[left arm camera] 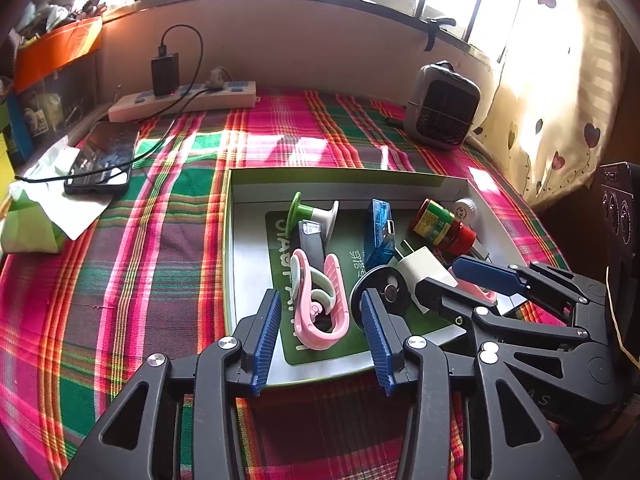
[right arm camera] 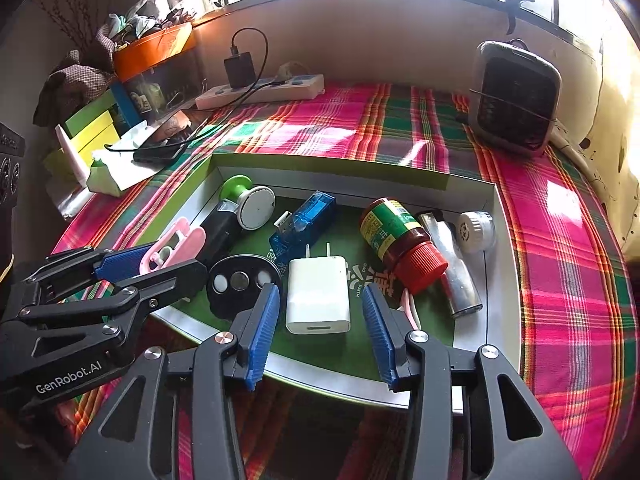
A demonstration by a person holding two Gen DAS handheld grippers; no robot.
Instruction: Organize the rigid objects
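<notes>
A shallow green-rimmed box (left arm camera: 229,240) (right arm camera: 505,280) on the plaid cloth holds the small items. My left gripper (left arm camera: 320,320) (right arm camera: 160,266) stands open around a pink clip (left arm camera: 320,304) (right arm camera: 176,246), its pads clear of it. My right gripper (right arm camera: 320,320) (left arm camera: 460,286) is open astride a white charger plug (right arm camera: 318,296) (left arm camera: 426,270), with narrow gaps on both sides. A black disc (right arm camera: 240,280) (left arm camera: 382,290) lies between the two. Farther in are a blue USB stick (right arm camera: 308,222), a red-capped bottle (right arm camera: 396,240), a silver lighter (right arm camera: 456,272) and a green-white hook (left arm camera: 312,210).
A phone (left arm camera: 104,156) on a cable lies left of the box beside white tissue (left arm camera: 60,196). A power strip (left arm camera: 184,100) runs along the back wall. A small grey heater (left arm camera: 444,108) stands at the back right, near a curtain (left arm camera: 560,100).
</notes>
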